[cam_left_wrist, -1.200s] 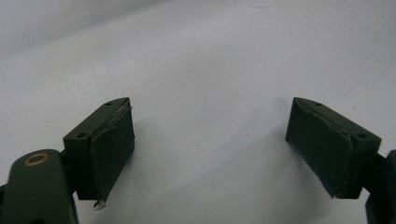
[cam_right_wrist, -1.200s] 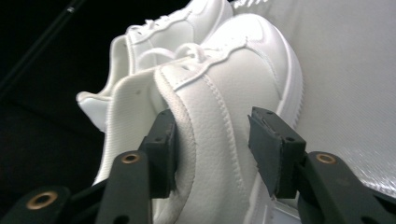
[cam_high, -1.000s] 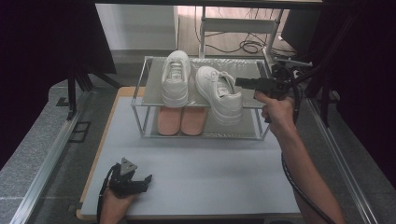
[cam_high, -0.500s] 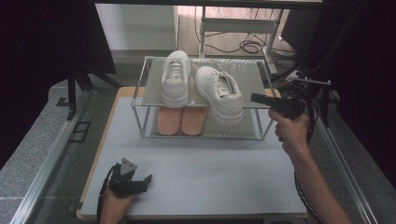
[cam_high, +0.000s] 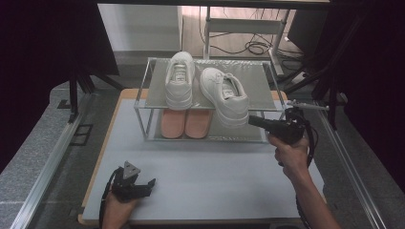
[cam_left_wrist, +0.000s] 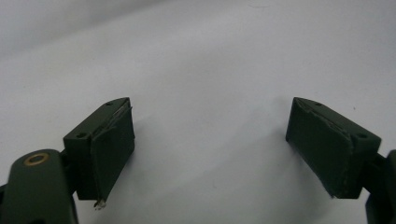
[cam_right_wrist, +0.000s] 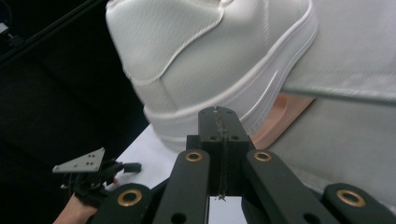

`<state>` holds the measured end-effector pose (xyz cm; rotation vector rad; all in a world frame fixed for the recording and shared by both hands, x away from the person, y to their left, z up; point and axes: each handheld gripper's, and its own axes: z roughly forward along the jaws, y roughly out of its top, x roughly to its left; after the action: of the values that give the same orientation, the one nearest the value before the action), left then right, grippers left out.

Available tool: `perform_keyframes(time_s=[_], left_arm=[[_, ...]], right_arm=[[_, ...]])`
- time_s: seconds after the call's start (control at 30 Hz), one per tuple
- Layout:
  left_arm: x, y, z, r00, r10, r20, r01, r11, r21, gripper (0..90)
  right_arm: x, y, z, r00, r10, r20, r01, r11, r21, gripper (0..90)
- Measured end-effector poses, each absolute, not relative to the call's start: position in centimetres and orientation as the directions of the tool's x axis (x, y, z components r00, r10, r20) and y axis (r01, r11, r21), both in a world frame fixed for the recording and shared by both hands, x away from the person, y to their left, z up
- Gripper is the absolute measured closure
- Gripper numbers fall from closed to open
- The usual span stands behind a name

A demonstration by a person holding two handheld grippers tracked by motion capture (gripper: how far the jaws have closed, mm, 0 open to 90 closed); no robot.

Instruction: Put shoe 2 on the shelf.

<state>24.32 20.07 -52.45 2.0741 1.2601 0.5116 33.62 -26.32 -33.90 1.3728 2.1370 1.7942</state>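
The right shoe (cam_high: 225,101) looks like smooth white leather or a leather-like stuff with stitched seams, its sole (cam_right_wrist: 261,88) a ribbed white rubber – matt, not shiny. The left shoe (cam_high: 179,80) has the same finish. The rack (cam_high: 258,78) has thin bright metal bars and dull grey shelves with a faint sheen. The slippers (cam_high: 185,123) beneath look soft and matt pink. The counter (cam_high: 215,176) is a smooth matt pale sheet with a wood-coloured edge. The right gripper (cam_right_wrist: 219,122) – matt black plastic, brass-coloured rivets; the left gripper (cam_left_wrist: 210,144) has matt, dark rubbery pads.
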Motion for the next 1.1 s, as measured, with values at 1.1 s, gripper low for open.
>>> perform_keyframes(time_s=[1.1], left_arm=[[24.3,20.1,-52.4,0.461,0.887,-0.002,0.633,-0.328,0.701,15.5]], right_arm=[[37.2,-21.3,-34.9,-0.595,0.641,0.485,0.58,-0.075,0.811,90.0]])
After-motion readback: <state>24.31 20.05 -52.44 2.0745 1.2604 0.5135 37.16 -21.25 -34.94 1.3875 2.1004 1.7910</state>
